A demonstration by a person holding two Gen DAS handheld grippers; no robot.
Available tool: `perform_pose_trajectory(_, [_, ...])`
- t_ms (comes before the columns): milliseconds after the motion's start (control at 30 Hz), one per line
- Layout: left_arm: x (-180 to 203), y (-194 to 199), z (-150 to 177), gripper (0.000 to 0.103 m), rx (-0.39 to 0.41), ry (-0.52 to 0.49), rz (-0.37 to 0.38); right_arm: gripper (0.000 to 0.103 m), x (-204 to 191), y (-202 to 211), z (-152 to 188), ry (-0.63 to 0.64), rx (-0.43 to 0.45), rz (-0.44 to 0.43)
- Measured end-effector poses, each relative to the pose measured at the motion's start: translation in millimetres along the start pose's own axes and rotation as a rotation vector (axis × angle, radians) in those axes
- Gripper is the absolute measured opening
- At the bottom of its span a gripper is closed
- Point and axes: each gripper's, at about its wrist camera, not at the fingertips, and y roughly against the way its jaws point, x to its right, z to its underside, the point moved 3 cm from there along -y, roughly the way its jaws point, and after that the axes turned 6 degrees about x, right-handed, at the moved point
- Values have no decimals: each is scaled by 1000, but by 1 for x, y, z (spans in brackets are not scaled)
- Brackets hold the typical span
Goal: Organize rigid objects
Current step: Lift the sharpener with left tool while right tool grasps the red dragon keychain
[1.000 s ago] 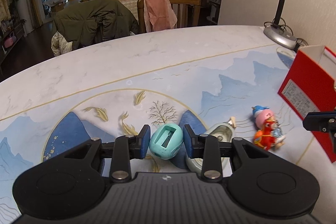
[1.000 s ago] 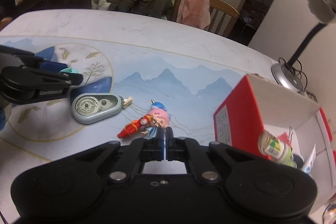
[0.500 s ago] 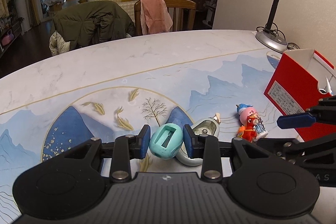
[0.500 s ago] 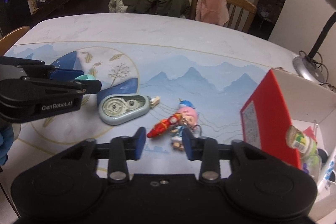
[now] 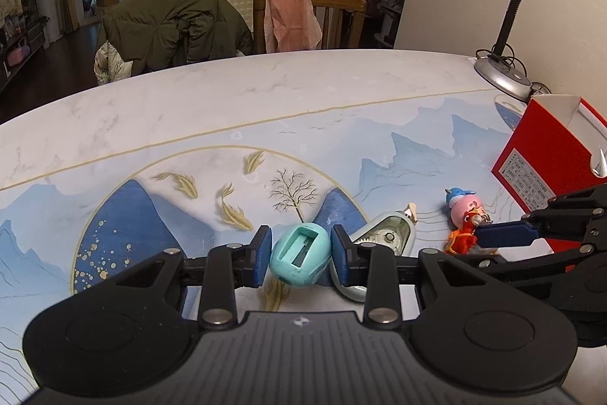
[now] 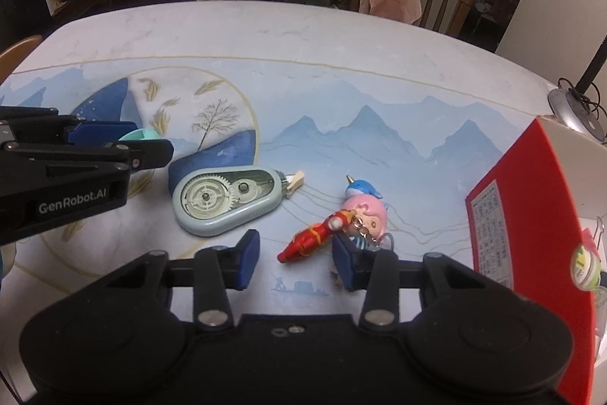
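My left gripper point(image 5: 299, 259) is shut on a teal egg-shaped pencil sharpener point(image 5: 299, 255), held above the table; it also shows in the right wrist view point(image 6: 140, 135). My right gripper point(image 6: 296, 262) is open, its pads either side of a red figurine point(image 6: 315, 238) and a pink-haired keychain doll point(image 6: 366, 221) lying on the table. A grey-green correction tape dispenser point(image 6: 224, 200) lies between the two grippers. The red box point(image 6: 531, 215) stands open at the right.
The red box holds a small bottle point(image 6: 586, 266) and other items. A desk lamp point(image 5: 523, 6) stands at the far right by the wall. Chairs with a green jacket point(image 5: 174, 25) and pink cloth point(image 5: 290, 16) sit behind the table.
My right gripper opened from shut and moved down and forward over the red figurine and doll. My left gripper kept its hold on the sharpener.
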Motion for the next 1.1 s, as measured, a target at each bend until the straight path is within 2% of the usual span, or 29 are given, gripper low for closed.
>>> perform_pose_trajectory(100, [0, -2, 1, 33, -2, 5, 2, 23, 1, -4, 0, -13, -5, -6])
perform_pose_trajectory(433, [0, -1, 2, 33, -3, 7, 7, 21, 6, 4, 0, -36, 24, -20])
perform_pose_trajectory(800, [13, 24, -4, 33, 9, -1, 36, 21, 16, 55, -1, -82, 100, -65])
perform_pose_trajectory(833, [16, 28, -6, 33, 10, -5, 39, 17, 17, 61, -1, -82, 107, -67])
perform_pose_trajectory(867, [19, 31, -7, 33, 11, -8, 44, 6, 19, 66, -1, -85, 113, -78])
perform_pose_trajectory(900, [23, 36, -8, 33, 13, -10, 50, 0, 21, 72, -1, -89, 118, -83])
perform_pose_trajectory(1100, [44, 58, -12, 33, 33, -31, 73, 0, 34, 96, 2, -83, 146, -91])
